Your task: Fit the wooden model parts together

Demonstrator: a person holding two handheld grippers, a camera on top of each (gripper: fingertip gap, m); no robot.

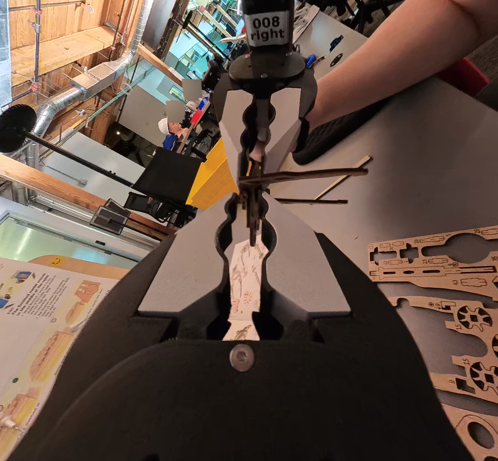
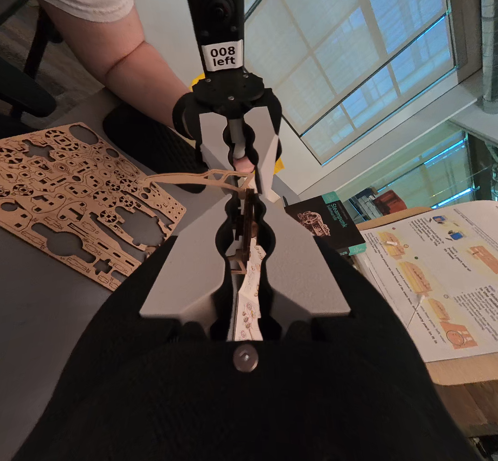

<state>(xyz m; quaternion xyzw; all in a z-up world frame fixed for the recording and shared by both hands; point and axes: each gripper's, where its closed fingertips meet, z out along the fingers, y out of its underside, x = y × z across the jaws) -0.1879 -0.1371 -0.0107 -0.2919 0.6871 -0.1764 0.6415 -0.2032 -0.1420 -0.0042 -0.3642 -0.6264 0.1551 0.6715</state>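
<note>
My two grippers meet tip to tip above the grey table (image 1: 420, 135). My left gripper (image 1: 250, 197) is shut on the end of a long thin wooden arm part (image 1: 310, 174), which sticks out to the right, edge-on. In the right wrist view the left gripper (image 2: 254, 181) shows at the top with the pale arm part (image 2: 188, 178) reaching left from its tips. My right gripper (image 2: 246, 194) is shut on a small stacked dark wooden part (image 2: 246, 221). The right gripper (image 1: 253, 164) also faces me in the left wrist view. The two parts touch where the tips meet.
Punched plywood sheets (image 1: 431, 273) (image 2: 67, 192) lie flat on the table. A printed instruction sheet (image 2: 431, 273) (image 1: 40, 313) and a dark box (image 2: 323, 221) sit to one side. A booklet (image 1: 246, 278) lies under the grippers. A black padded rest (image 2: 151, 141) supports a forearm. Only a small space, under 4 cm, lies between the two pairs of fingers.
</note>
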